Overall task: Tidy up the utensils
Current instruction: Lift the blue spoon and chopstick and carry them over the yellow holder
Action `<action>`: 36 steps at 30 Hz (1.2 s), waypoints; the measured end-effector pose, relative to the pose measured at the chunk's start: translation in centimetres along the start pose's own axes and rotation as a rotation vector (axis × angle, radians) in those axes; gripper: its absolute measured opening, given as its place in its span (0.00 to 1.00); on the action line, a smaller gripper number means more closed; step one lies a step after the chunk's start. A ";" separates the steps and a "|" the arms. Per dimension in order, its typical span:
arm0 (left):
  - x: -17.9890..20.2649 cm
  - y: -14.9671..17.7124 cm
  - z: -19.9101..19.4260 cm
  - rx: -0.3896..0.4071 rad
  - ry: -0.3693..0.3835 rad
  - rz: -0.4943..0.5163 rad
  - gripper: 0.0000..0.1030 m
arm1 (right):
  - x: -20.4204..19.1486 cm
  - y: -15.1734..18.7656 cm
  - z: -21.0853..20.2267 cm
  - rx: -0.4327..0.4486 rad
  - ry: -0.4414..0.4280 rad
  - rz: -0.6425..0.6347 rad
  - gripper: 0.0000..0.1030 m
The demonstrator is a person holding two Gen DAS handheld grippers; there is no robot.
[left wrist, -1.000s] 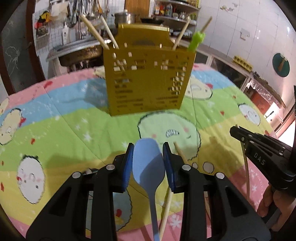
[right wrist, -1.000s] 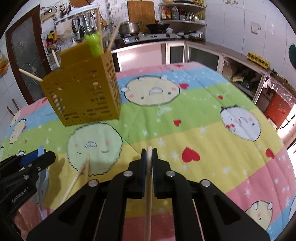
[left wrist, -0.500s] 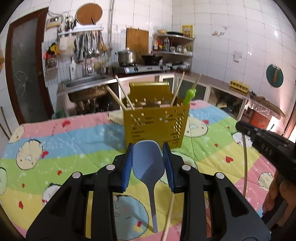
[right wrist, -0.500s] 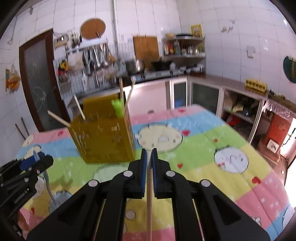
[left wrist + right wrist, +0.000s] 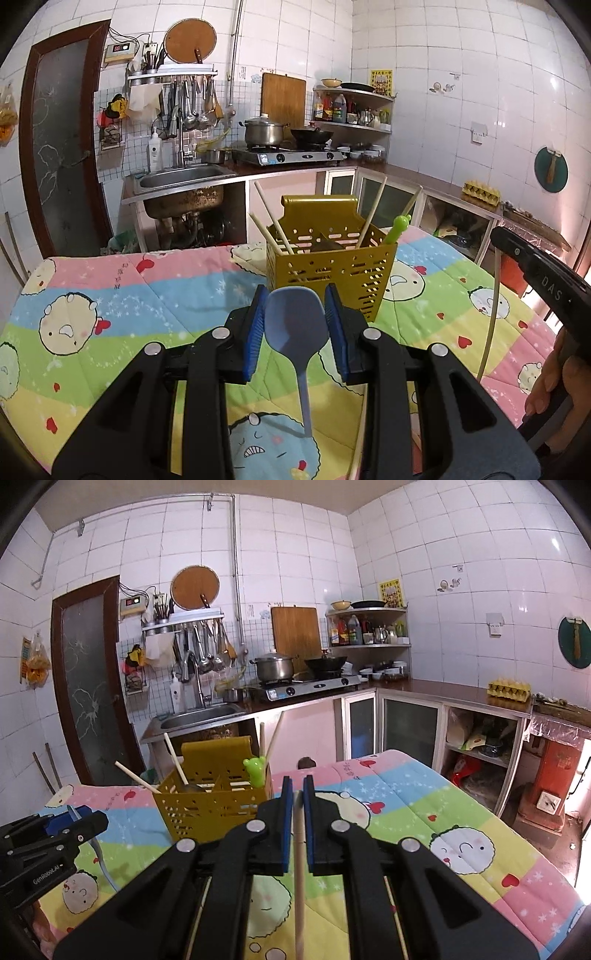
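Note:
My left gripper (image 5: 295,306) is shut on the bowl of a blue spoon (image 5: 296,325), handle hanging down, held above the table. My right gripper (image 5: 297,797) is shut on a wooden chopstick (image 5: 299,878) that hangs below it; it also shows in the left wrist view (image 5: 489,306). The yellow perforated utensil caddy (image 5: 330,264) stands on the table ahead of both grippers, holding several chopsticks and a green-topped utensil (image 5: 397,229). It shows in the right wrist view (image 5: 214,801) to the left of the right gripper.
The table wears a colourful cartoon cloth (image 5: 110,314). More chopsticks lie on it below the grippers (image 5: 360,424). Behind are a sink (image 5: 184,177), a stove with a pot (image 5: 264,133), and cabinets on the right.
Both grippers have risen and tilted up with their utensils held; the caddy now looks smaller and lower in view, and more of the kitchen wall shows.

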State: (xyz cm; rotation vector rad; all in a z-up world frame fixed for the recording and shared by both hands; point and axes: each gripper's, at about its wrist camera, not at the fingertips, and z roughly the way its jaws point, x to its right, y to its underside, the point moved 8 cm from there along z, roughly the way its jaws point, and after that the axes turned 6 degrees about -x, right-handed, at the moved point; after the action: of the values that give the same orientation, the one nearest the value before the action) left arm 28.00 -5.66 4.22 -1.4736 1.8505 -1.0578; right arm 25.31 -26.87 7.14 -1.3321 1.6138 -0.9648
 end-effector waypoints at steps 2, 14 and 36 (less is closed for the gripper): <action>-0.2 -0.3 -0.1 0.004 0.000 0.001 0.30 | -0.1 -0.3 0.0 0.013 -0.003 -0.005 0.06; -0.7 -8.2 -2.7 0.131 -0.030 0.019 0.30 | -2.2 -7.5 0.7 0.107 -0.069 -0.010 0.06; -0.9 -16.3 8.8 0.136 -0.085 0.013 0.30 | -6.7 -16.3 9.1 0.123 -0.130 -0.074 0.06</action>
State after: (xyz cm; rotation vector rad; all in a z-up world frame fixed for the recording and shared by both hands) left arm 44.10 -8.46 13.08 -1.4034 1.6931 -1.0761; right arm 40.44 -23.27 19.49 -1.3496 1.3940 -0.9847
